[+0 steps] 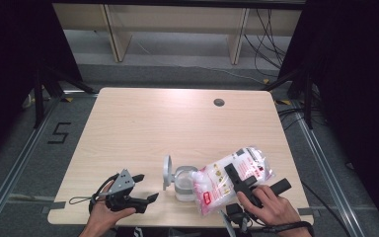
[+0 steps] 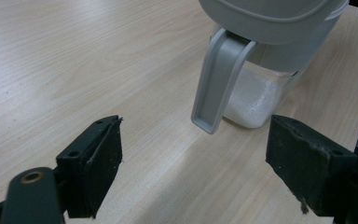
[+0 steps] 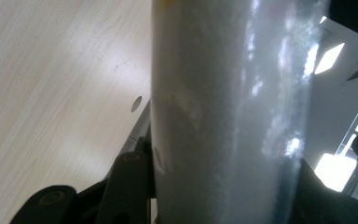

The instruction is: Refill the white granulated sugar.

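Note:
A clear plastic bag of white grains with red print is tilted, its lower end over a small clear container. The container's grey lid stands flipped up on its left. My right gripper is shut on the bag, which lies between its jaws as a wide pale band. My left gripper rests open near the table's front edge, left of the container, and holds nothing. Its open jaws face the container, which has white grains at the bottom and a grey latch hanging down.
The light wood table has a round cable hole at the back right. The container stands close to the front edge. Beyond the table are wooden shelf legs and loose cables on the floor.

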The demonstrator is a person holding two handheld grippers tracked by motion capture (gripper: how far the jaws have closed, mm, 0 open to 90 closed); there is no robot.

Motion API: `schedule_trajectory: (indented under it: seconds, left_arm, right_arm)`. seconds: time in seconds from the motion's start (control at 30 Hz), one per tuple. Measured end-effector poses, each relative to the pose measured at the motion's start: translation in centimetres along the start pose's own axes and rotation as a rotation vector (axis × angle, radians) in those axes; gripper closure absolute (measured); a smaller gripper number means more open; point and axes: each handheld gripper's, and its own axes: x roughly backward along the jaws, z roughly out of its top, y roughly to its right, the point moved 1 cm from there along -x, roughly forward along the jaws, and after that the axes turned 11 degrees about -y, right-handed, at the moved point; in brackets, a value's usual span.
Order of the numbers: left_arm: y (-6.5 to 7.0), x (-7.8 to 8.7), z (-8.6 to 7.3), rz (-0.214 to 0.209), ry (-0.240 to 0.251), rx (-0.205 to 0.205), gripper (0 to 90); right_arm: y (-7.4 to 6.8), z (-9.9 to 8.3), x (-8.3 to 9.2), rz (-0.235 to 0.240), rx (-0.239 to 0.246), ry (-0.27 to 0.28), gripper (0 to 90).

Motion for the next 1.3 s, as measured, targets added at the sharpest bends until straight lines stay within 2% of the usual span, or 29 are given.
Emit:
schedule_trajectory:
  seconds: [0.03,0.07,0.13,0.17,0.37,0.43,0.47,0.57,0.67,0.7,0.8,0.83,0.87,0.9,1.0,1.07,1.1,1.13,1.17,1.3]
  left_arm:
    - [0.02,0.04,0.0,0.003,-0.003,-0.001,17.9]
    - [0.01,0.04,0.0,0.002,-0.003,-0.001,18.0]
    - [0.02,0.04,0.0,0.002,-0.003,-0.002,17.9]
    - [0.03,0.03,0.01,0.002,-0.002,0.001,17.9]
    - [-0.01,0.02,0.02,0.0,0.002,0.005,18.0]
    - [0.03,0.05,0.04,0.002,0.004,0.004,18.0]
    - [0.05,0.06,0.04,0.002,0.001,0.001,18.0]
    - [0.1,0.13,0.05,0.01,0.001,-0.001,18.1]
    - [0.02,0.12,0.01,0.015,0.002,0.006,18.2]
    - [-0.05,0.16,0.0,0.02,-0.002,-0.001,18.2]
    - [-0.02,0.36,-0.03,0.027,0.003,0.001,18.7]
    - [0.04,0.4,-0.03,0.028,0.013,0.002,18.7]
    - [0.06,0.47,-0.04,0.029,0.012,0.005,18.7]
    - [0.11,0.49,-0.04,0.03,0.017,0.007,18.7]
    - [-0.07,0.71,0.0,0.046,0.004,-0.028,18.7]
    - [-0.04,0.7,-0.03,0.044,0.003,-0.026,18.7]
    - [0.15,0.64,-0.08,0.041,0.004,0.002,18.7]
    - [0.21,0.61,-0.08,0.041,0.006,0.005,18.7]
    - [0.17,0.6,-0.06,0.038,0.005,-0.007,18.7]
    - [0.23,0.5,-0.05,0.032,0.008,-0.006,18.7]
  right_arm:
    - [-0.19,0.05,0.1,0.01,-0.033,-0.011,64.3]
    - [0.03,-0.02,0.02,0.002,0.001,-0.003,64.3]
    - [0.09,-0.12,0.06,-0.003,0.008,-0.005,64.4]
    - [0.0,-0.11,0.07,-0.003,-0.006,-0.007,64.5]
    - [-0.02,-0.09,0.04,-0.006,-0.001,-0.002,64.6]
    - [-0.18,-0.01,-0.01,0.004,-0.019,-0.004,64.7]
    - [-0.14,0.01,-0.05,-0.002,-0.004,0.0,64.7]
    - [-0.2,0.02,-0.07,0.0,-0.006,0.003,64.8]
    - [-0.39,-0.02,0.01,0.007,-0.029,-0.005,64.8]
    - [-0.2,-0.02,0.05,-0.002,-0.008,-0.001,64.9]
    - [-0.08,-0.14,0.1,-0.011,-0.007,0.003,65.0]
    - [0.05,-0.11,0.09,-0.015,0.007,0.007,65.0]
    - [-0.08,-0.16,0.23,-0.012,-0.011,-0.006,65.0]
    - [-0.03,-0.21,0.3,-0.014,-0.009,-0.005,65.0]
    - [0.03,-0.38,0.47,-0.02,-0.02,-0.014,65.1]
    - [0.19,-0.4,0.5,-0.025,-0.01,-0.017,65.1]
    - [0.21,-0.38,0.52,-0.02,-0.017,-0.019,65.1]
    - [0.22,-0.36,0.53,-0.017,-0.017,-0.019,65.2]
    - [0.21,-0.35,0.5,-0.024,-0.008,-0.019,65.1]
    - [0.05,-0.14,0.41,-0.018,0.013,-0.018,65.2]
